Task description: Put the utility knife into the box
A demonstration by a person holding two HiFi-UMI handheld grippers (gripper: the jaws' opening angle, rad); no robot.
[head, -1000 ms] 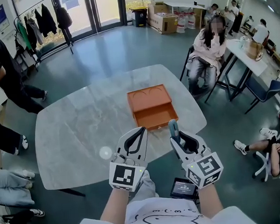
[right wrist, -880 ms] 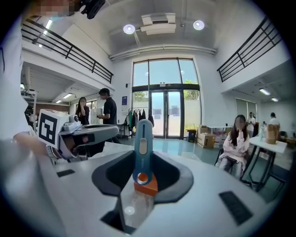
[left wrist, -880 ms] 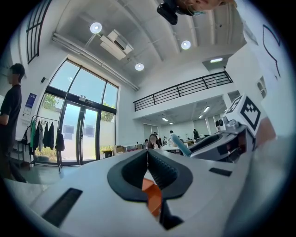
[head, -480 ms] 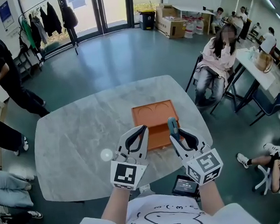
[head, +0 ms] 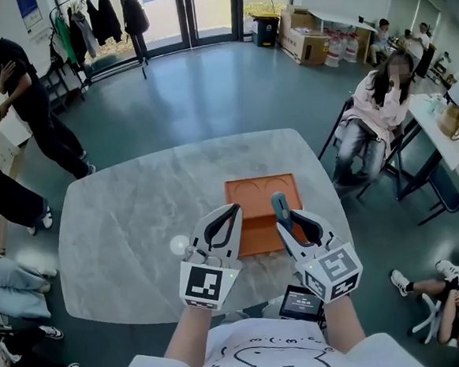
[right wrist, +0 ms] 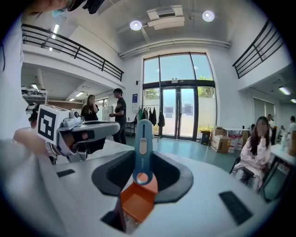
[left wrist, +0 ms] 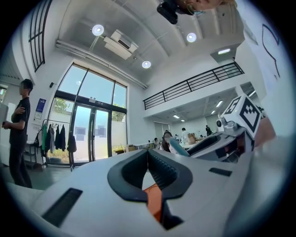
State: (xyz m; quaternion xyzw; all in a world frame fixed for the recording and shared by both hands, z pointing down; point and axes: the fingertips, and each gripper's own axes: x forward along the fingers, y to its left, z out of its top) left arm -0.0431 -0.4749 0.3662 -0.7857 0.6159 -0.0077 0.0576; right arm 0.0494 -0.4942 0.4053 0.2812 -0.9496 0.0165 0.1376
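An orange open box (head: 256,203) lies on the grey marble table (head: 130,226), right of its middle. My right gripper (head: 289,221) hovers over the box's near right part, shut on a blue utility knife (head: 279,206) that stands upright between its fingers. In the right gripper view the knife (right wrist: 142,150) points away from the camera, with the box (right wrist: 136,203) below the jaws. My left gripper (head: 230,215) hangs at the box's near left edge, shut, with nothing in it. In the left gripper view a strip of the box (left wrist: 155,201) shows under the closed tips (left wrist: 148,152).
A small white round spot (head: 178,244) sits on the table left of my left gripper. A seated person (head: 378,115) is beyond the table's right edge, and a standing person (head: 29,99) at far left. Cardboard boxes (head: 307,44) stand at the back. A small screen (head: 300,301) hangs at my waist.
The box has come nearer to both grippers, which now hang over its near edge. The knife stays in the right gripper. The person at the left has walked farther away.
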